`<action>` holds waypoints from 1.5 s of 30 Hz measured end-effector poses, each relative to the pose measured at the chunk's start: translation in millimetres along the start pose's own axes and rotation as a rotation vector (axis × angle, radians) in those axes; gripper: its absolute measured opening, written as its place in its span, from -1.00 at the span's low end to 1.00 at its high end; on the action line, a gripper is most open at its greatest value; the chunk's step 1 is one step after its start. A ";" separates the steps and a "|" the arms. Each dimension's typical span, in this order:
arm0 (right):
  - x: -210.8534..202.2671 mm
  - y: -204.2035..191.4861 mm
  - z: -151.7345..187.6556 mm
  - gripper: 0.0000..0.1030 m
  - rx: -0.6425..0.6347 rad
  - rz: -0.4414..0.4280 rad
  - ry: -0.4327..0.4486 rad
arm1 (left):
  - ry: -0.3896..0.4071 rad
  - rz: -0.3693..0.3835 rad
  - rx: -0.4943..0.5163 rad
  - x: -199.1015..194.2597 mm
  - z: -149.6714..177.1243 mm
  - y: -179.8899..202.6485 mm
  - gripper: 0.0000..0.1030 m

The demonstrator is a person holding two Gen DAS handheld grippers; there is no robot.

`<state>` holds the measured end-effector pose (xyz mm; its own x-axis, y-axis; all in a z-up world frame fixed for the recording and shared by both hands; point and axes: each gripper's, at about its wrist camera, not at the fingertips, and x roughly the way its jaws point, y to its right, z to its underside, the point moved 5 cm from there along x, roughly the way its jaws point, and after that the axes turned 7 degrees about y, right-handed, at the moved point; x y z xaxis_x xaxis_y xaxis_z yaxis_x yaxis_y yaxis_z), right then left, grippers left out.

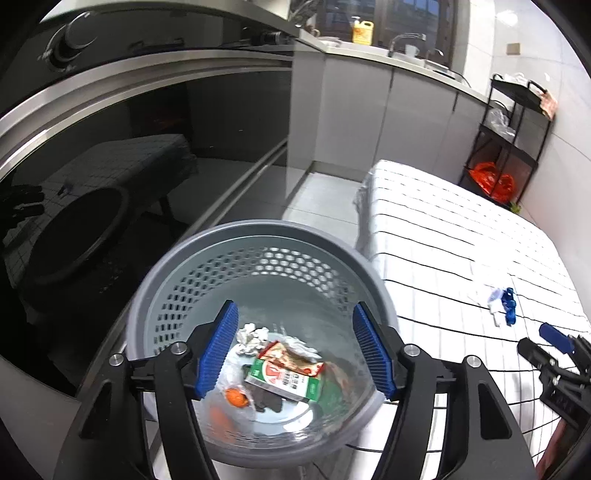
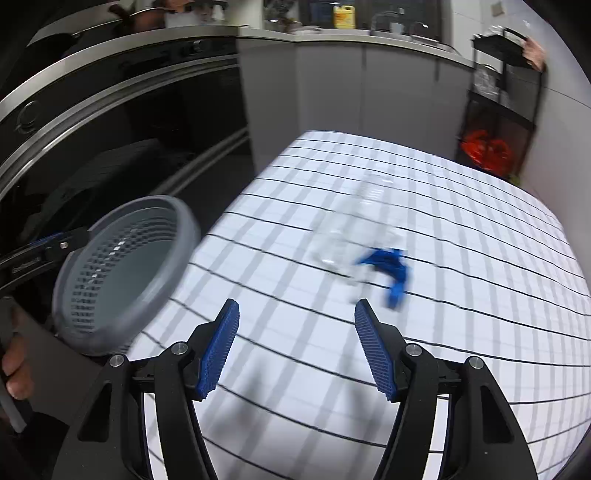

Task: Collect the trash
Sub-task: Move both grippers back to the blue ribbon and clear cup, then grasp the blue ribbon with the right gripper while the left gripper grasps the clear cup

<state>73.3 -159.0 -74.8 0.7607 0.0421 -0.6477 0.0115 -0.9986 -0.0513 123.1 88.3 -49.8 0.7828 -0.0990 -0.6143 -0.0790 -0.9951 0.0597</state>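
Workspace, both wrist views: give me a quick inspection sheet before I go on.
Surface: table in white grid-pattern cloth.
Job's things: grey perforated bin beside the table, holding crumpled paper, a green carton, wrappers and an orange bit; a blue-and-clear wrapper lies on the cloth, blurred.
Clutter: nothing else seen on the cloth.
Grippers: left claw open above the bin; right claw open, short of the wrapper.
Cables: nothing seen.
Surroundings: oven front, counter, yellow jug, black rack.
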 end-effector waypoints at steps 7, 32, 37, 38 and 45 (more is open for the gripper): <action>-4.9 54.7 3.4 0.26 0.037 0.073 0.006 | 0.004 0.054 0.032 -4.7 4.3 41.1 0.27; 85.7 69.4 2.9 0.47 0.062 0.039 -0.111 | -0.041 0.100 0.106 15.7 15.5 103.9 0.61; 94.7 70.4 -1.9 0.47 0.078 0.032 -0.114 | -0.049 0.102 0.116 20.0 17.5 108.5 0.63; 96.0 69.7 -2.7 0.47 0.079 0.032 -0.115 | -0.050 0.102 0.118 20.2 18.0 109.1 0.63; 99.4 61.0 -6.4 -0.11 0.036 0.040 -0.112 | -0.056 0.089 0.133 23.0 20.7 110.8 0.63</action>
<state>153.8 -216.0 -137.5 0.6831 0.0071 -0.7303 -0.0425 -0.9979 -0.0494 119.6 -24.2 -73.7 0.7335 -0.1830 -0.6546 -0.2305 -0.9730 0.0138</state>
